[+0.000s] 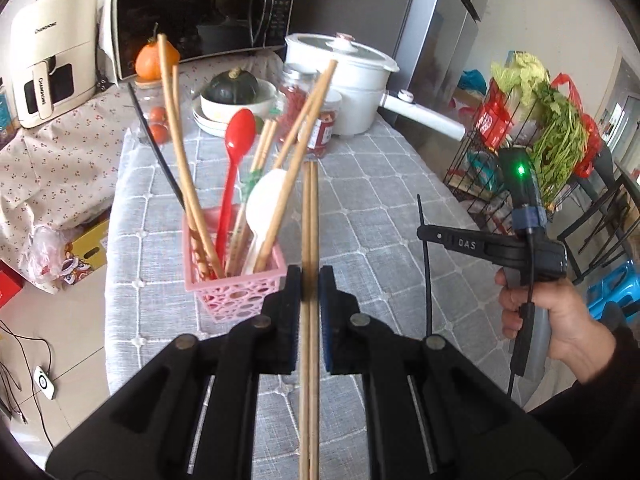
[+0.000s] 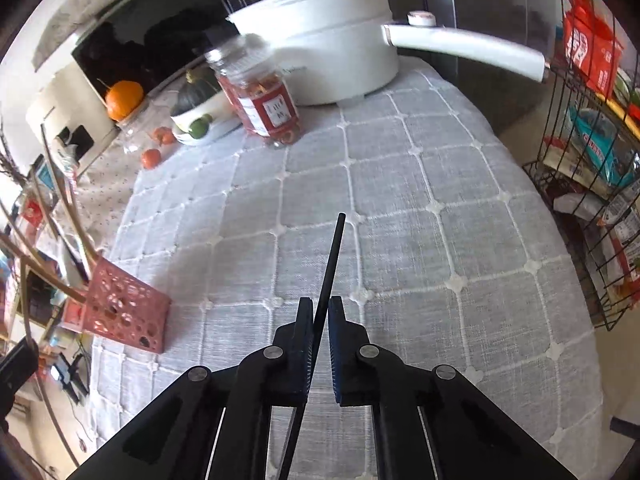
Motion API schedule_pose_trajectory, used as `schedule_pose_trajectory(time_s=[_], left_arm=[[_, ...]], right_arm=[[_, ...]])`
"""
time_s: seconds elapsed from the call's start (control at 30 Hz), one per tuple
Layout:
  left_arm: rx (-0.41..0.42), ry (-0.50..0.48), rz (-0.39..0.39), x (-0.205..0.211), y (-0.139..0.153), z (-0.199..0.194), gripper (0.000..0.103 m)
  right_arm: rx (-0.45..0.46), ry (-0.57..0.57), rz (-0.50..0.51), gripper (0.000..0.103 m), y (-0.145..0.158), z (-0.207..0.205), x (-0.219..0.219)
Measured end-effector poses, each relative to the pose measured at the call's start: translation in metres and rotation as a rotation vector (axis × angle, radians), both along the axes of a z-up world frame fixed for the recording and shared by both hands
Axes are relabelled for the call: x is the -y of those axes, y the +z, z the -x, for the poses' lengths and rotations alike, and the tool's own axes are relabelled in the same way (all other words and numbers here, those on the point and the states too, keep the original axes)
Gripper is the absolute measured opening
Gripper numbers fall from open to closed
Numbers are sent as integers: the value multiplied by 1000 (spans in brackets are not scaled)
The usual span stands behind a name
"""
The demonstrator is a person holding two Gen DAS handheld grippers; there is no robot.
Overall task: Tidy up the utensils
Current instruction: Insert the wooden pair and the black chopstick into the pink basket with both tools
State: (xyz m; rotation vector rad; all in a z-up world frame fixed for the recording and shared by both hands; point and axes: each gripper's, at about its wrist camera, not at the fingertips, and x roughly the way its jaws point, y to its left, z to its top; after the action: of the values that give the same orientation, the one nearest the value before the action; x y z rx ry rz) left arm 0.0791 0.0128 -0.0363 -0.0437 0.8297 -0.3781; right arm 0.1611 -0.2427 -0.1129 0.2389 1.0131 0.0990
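Note:
My left gripper (image 1: 309,280) is shut on a pair of wooden chopsticks (image 1: 310,216), held above the grey quilted tablecloth just right of the pink perforated basket (image 1: 236,288). The basket holds several wooden chopsticks, a red spoon (image 1: 236,152), a white spoon (image 1: 264,204) and a black chopstick (image 1: 156,144). My right gripper (image 2: 319,312) is shut on a black chopstick (image 2: 332,264) above the cloth; it shows in the left wrist view (image 1: 426,236) at the right, with the chopstick hanging down. The basket (image 2: 124,312) lies to its left.
A white electric pot (image 2: 320,48) with a long handle, a jar of red contents (image 2: 260,96), a bowl with a dark squash (image 1: 236,92), tomatoes and an orange stand at the back. A microwave (image 1: 200,8) is behind. A wire rack (image 2: 592,184) of groceries stands right of the table.

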Motion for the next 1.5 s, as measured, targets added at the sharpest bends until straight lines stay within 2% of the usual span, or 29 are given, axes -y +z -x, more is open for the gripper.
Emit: schedule_pose_trajectory(time_s=[0.17,0.37,0.5,0.67,0.87,1.07,1.3,1.5], left_arm=[[104,72,69,-21,20,-1,10],[212,145,121,-36,33,2,10],[273,188,143,-46,40,4,10],[398,296,164,-59,47,-3,10],[468,389,206,-64,50,-19,10],[584,419,168,-46,50,-23,10],[624,462,102,-33,34,-42,10],[627,456,53,-27,20,-51,10]], right_arm=[[133,72,-24,6,38,21,-14],[278,165,11,6,74,47,-35],[350,186,13,6,91,58,-41],[436,216,-7,6,114,68,-51],[503,242,-29,6,137,72,-65],[516,261,-29,6,147,72,-70],[512,269,-31,6,149,77,-69],[543,276,-45,6,158,81,-73]])
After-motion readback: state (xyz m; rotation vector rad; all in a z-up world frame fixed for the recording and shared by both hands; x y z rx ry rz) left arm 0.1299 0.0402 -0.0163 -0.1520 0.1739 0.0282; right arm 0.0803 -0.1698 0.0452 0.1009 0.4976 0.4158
